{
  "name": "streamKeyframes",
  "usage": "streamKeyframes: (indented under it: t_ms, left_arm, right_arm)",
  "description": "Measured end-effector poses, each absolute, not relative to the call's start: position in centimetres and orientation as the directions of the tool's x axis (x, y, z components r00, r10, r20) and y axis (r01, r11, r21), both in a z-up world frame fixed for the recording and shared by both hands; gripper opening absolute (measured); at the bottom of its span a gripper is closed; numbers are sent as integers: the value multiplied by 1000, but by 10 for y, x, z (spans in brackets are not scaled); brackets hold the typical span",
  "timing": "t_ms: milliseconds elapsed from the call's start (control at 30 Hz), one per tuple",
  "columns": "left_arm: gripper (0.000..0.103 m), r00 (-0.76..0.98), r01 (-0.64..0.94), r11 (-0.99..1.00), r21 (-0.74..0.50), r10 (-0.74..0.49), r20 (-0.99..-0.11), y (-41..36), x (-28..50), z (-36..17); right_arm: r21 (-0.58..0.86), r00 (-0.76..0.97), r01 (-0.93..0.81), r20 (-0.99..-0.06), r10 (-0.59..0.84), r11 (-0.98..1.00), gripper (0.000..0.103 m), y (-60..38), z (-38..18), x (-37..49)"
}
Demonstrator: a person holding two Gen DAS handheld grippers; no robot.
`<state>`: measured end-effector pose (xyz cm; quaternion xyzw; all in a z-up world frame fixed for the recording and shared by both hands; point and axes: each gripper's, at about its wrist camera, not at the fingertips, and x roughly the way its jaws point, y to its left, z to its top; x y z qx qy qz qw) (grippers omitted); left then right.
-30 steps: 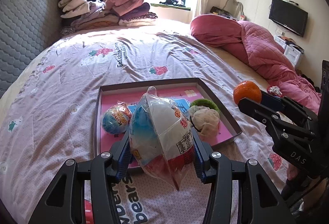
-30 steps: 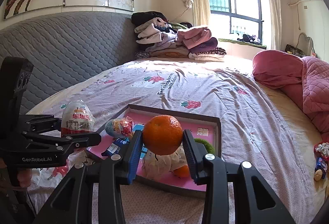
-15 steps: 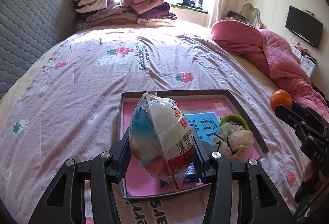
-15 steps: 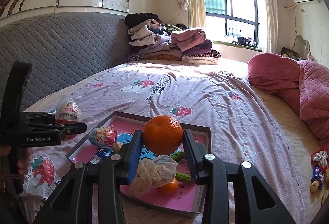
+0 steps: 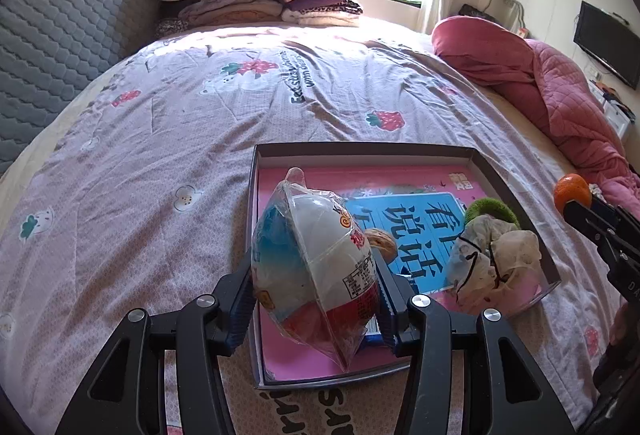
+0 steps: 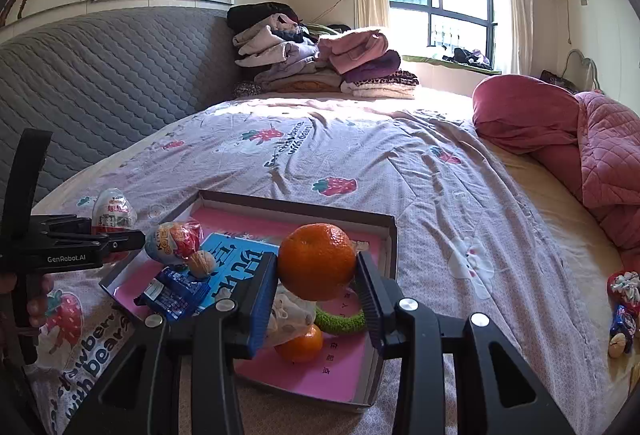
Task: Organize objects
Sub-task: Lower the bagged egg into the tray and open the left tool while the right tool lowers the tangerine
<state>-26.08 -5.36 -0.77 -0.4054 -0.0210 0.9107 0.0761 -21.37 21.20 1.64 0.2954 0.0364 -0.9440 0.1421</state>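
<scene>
My left gripper is shut on a plastic-wrapped toy egg, blue, white and red, held over the near left part of a shallow box tray with a pink and blue printed floor. My right gripper is shut on an orange above the tray's near right side. In the tray lie a second wrapped egg, a walnut, a blue packet, a cloth bundle, a green ring and another orange.
The tray rests on a pink strawberry-print bedspread. Folded clothes are stacked at the far end, against a grey quilted headboard. A red quilt lies heaped on the right, with small loose items near it.
Both grippers have come forward and down toward the tray, each still holding its object. The tray looks larger, and the held egg now covers the egg lying in it in the left wrist view.
</scene>
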Motion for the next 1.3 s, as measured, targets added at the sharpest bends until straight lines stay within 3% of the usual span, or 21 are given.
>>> streamKeyframes:
  t_ms: [800, 1300]
  left_arm:
    - [53, -636, -133, -989, -61, 132, -760, -41, -249, -41]
    - [53, -632, -160, -987, -34, 129, -764, -33, -242, -45]
  right_arm:
    - [-14, -698, 266, -693, -183, -964, 40, 217, -34, -220]
    - [-5, -669, 231, -727, -155, -973, 40, 222, -38, -221]
